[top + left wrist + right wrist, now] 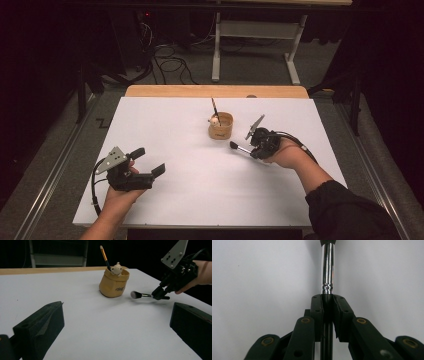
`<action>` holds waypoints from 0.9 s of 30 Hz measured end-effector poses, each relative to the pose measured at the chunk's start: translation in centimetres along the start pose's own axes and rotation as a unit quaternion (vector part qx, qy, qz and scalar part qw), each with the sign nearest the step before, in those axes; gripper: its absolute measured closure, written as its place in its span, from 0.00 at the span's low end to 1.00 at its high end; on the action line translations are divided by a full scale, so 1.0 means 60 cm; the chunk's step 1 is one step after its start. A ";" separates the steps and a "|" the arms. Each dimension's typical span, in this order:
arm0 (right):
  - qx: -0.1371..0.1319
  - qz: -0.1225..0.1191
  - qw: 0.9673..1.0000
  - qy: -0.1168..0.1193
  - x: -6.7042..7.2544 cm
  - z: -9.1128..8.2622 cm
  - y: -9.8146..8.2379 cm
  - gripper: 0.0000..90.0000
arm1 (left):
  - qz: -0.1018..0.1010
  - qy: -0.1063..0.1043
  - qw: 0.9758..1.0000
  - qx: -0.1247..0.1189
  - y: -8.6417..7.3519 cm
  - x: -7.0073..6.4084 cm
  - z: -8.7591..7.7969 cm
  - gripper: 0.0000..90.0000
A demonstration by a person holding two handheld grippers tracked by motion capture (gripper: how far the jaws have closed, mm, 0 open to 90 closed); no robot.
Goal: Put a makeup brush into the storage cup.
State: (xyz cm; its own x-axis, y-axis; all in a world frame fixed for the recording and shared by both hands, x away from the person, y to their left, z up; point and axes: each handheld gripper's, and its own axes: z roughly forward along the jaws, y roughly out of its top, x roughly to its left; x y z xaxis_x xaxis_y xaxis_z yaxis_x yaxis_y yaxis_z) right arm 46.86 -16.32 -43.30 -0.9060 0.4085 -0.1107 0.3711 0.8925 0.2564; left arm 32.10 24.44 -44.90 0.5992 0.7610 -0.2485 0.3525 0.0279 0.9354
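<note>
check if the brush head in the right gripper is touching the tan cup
Apart. The left gripper view shows white table between the brush head and the tan cup; the right gripper holds the brush by its handle.

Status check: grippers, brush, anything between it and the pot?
Right gripper shut on brush, held off the table, bristles toward pot. Left gripper open, empty. Pot already holds one upright brush; path clear.

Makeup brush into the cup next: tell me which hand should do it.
Right. The right gripper is shut on the makeup brush, close beside the cup; the left gripper is open, farther off.
</note>
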 end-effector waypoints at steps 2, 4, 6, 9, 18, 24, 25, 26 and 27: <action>-0.008 0.017 1.000 -0.003 0.005 -0.005 -0.014 0.89 | 0.000 -0.001 1.000 0.001 0.000 -0.001 0.001 0.00; -0.013 0.032 0.999 -0.006 0.010 -0.011 -0.028 0.89 | 0.001 -0.001 1.000 0.002 0.000 -0.001 0.002 0.00; -0.017 0.052 0.998 -0.010 0.014 -0.015 -0.042 0.89 | 0.003 0.000 1.000 0.004 -0.001 -0.002 0.003 0.00; -0.025 0.086 0.996 -0.018 0.020 -0.023 -0.062 0.89 | 0.003 -0.001 1.000 0.005 -0.001 -0.003 0.005 0.00; -0.038 0.159 0.985 -0.051 0.037 -0.024 -0.094 0.89 | 0.004 -0.001 1.000 0.012 -0.003 -0.004 0.008 0.00; -0.059 0.205 0.975 -0.061 0.042 -0.027 -0.106 0.89 | 0.004 0.000 1.000 0.013 -0.004 -0.002 0.010 0.00; -0.058 0.208 0.974 -0.066 0.042 -0.029 -0.109 0.89 | 0.004 0.000 1.000 0.013 -0.004 -0.003 0.010 0.00; -0.061 0.211 0.973 -0.068 0.043 -0.030 -0.111 0.89 | 0.004 0.000 1.000 0.013 -0.005 -0.002 0.010 0.00; -0.071 0.217 0.971 -0.068 0.044 -0.030 -0.114 0.89 | 0.003 0.001 1.000 0.013 -0.005 -0.002 0.010 0.00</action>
State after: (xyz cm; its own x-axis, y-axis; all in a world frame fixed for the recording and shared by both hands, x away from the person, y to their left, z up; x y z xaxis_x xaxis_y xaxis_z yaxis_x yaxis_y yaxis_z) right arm 41.57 -21.72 -43.61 -0.6316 0.7705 -0.0866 0.6716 0.5995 0.4354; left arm 32.37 23.91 -45.29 0.6009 0.7618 -0.2419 0.3666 0.0062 0.9304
